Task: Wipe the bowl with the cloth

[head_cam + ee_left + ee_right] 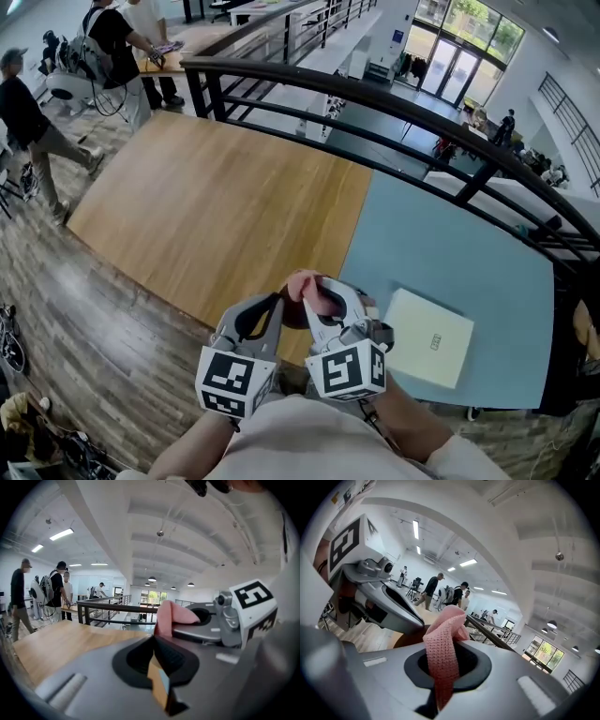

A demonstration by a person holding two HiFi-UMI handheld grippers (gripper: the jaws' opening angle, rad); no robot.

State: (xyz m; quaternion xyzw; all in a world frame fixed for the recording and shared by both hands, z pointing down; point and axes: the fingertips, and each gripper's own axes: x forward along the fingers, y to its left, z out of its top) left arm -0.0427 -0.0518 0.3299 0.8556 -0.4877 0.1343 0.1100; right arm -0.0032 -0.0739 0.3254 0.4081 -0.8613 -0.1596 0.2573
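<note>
Tabletop (225, 216) lay free at 11 o'clock, railing (394, 112) at 1. My R gripper (445, 665) fingers clenched cloth (445, 634); L gripper (155, 648) fingers near-shut.

I'm working in a large open-plan lab hall, up on a mezzanine level.

A wooden worktable (216, 206) and a pale blue one (450, 253) are sitting edge to edge ahead of me on plank flooring (84, 328). A black railing (375, 108) is running from 11 to 3 o'clock, and beyond it at 1 o'clock I'm looking down onto a lower floor with tall glass doors (450, 61). At 10 o'clock people (117, 42) are standing at another table, one wearing a backpack with cables hanging from it. Strip lights (61, 534) are glowing on a white beamed ceiling (187, 541).
</note>
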